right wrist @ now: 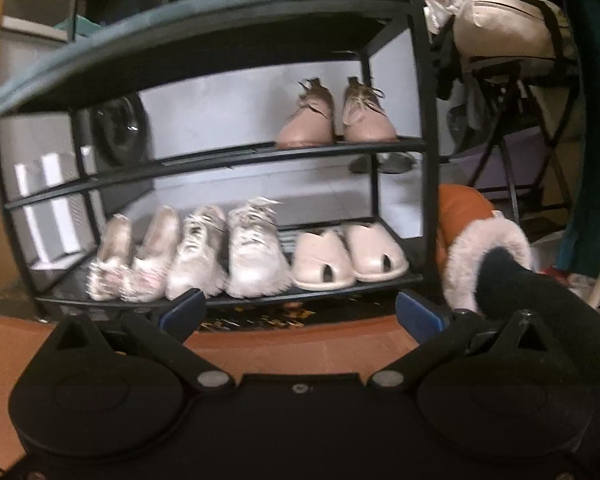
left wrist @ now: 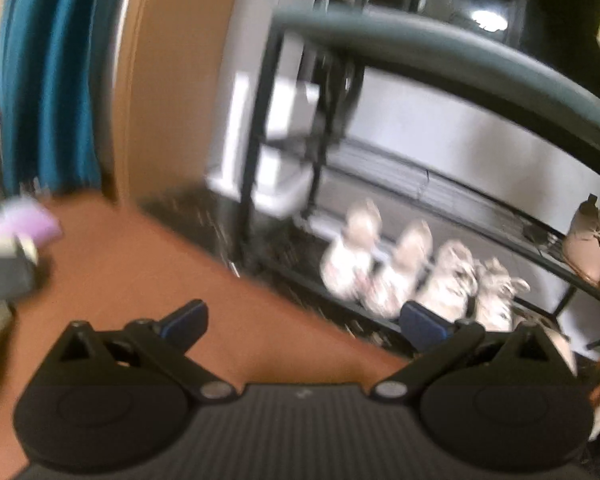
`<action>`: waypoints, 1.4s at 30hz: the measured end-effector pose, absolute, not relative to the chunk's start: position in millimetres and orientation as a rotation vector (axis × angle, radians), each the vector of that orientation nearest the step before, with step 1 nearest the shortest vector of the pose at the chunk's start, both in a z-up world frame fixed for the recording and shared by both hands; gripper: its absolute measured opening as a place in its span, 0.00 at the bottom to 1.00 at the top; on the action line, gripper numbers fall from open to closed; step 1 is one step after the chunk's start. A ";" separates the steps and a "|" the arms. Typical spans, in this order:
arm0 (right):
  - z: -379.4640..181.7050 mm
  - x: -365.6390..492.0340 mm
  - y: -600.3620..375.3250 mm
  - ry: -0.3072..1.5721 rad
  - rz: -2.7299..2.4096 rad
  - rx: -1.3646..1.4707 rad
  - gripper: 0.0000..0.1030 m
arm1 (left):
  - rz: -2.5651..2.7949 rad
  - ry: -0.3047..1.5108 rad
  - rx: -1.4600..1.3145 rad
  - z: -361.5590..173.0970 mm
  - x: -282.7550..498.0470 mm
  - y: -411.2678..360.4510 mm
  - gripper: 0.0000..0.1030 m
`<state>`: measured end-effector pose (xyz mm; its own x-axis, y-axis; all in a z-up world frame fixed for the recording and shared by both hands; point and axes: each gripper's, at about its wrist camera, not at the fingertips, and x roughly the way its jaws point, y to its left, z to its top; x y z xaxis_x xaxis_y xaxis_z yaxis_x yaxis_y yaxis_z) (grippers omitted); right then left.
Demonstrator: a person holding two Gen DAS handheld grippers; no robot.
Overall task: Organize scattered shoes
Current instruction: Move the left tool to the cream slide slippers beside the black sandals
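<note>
Left gripper (left wrist: 304, 320) and right gripper (right wrist: 298, 312): jaws released, empty, facing black metal shoe rack (right wrist: 430, 152) holding pale shoes (right wrist: 256, 252)

The shoe rack (right wrist: 428, 148) had a black frame and a dark teal top. On its middle shelf stood dusty-pink lace-up shoes (right wrist: 336, 120). The bottom shelf held pale floral-patterned heels (right wrist: 132, 260), off-white sneakers (right wrist: 228, 248) and cream peep-toe slippers (right wrist: 348, 256). The floor (right wrist: 300, 340) was terracotta. A curtain (left wrist: 48, 80) was teal. The fingers (right wrist: 184, 312) carried blue pads on black.
</note>
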<state>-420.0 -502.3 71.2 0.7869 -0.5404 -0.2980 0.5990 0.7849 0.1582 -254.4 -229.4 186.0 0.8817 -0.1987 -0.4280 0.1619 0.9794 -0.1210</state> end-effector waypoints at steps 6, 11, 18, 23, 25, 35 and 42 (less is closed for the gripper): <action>127.1 -385.9 -459.0 0.165 -0.466 0.452 1.00 | -0.082 0.430 -0.156 215.0 -250.8 -153.7 0.99; 182.9 -345.1 -380.7 0.180 -0.077 0.680 1.00 | 0.086 0.456 -0.149 220.0 -258.5 -76.6 0.99; 159.5 -318.8 -270.0 0.400 0.218 0.635 1.00 | 0.358 0.635 -0.130 158.2 -270.7 29.4 0.99; 132.0 -319.2 -229.6 0.473 0.241 0.502 1.00 | 0.438 0.688 -0.144 128.3 -273.4 71.7 0.99; 126.2 -319.8 -224.9 0.483 0.240 0.477 1.00 | 0.431 0.716 -0.130 112.5 -274.1 83.8 0.99; 114.4 -317.8 -227.5 0.500 0.248 0.554 1.00 | 0.345 0.575 -0.024 67.9 -279.2 107.8 0.99; 107.3 -314.8 -234.1 0.512 0.266 0.616 1.00 | 0.377 0.576 0.321 37.9 -282.1 56.8 0.99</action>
